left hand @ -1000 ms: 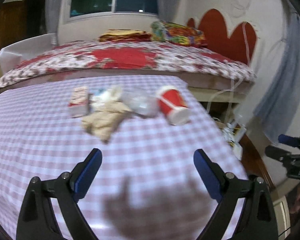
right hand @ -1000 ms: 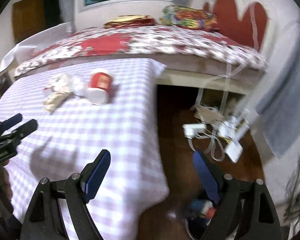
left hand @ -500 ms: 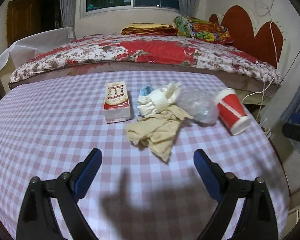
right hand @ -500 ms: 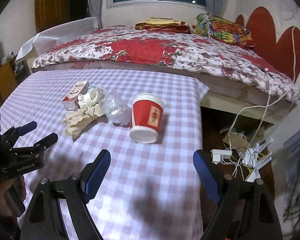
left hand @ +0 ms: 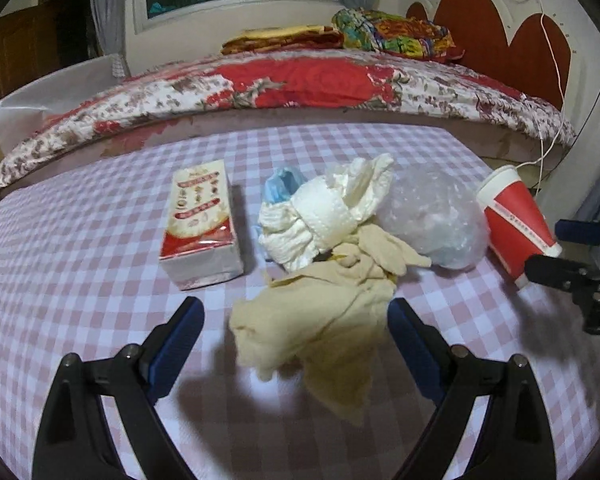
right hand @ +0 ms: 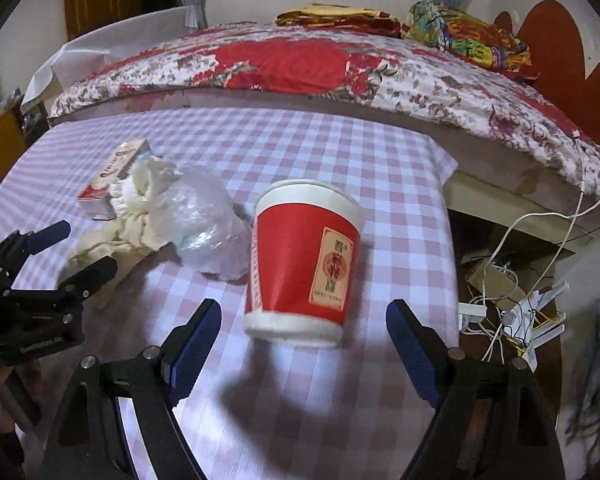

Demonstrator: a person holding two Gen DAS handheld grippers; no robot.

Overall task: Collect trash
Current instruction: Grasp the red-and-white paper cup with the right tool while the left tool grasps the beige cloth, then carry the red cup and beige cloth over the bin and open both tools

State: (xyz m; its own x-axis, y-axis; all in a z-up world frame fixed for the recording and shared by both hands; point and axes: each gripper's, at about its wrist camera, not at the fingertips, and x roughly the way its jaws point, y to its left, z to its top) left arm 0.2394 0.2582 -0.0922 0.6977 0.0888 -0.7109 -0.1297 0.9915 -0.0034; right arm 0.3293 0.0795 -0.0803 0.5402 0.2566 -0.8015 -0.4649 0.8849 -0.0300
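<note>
Trash lies in a heap on the checked table (left hand: 80,280). It holds a beige crumpled rag (left hand: 320,320), white crumpled paper (left hand: 328,212), a blue scrap (left hand: 282,184), a clear plastic bag (left hand: 432,216) and a red-and-white tissue pack (left hand: 200,220). A red paper cup (right hand: 304,256) lies on its side at the heap's right. My left gripper (left hand: 294,320) is open, its fingers on either side of the rag's near end. My right gripper (right hand: 304,316) is open just short of the cup's near end. Each gripper shows in the other's view, the left gripper (right hand: 64,248) and the right gripper (left hand: 572,252).
A bed with a red floral quilt (right hand: 300,64) runs along the table's far side. The table's right edge (right hand: 448,240) drops to the floor, where a tangle of white cables and a power strip (right hand: 512,312) lies. A window is behind the bed.
Both grippers have moved in and down toward the trash, which looms larger. The rag now sits between the left fingers and the cup just ahead of the right fingers. Both stayed open.
</note>
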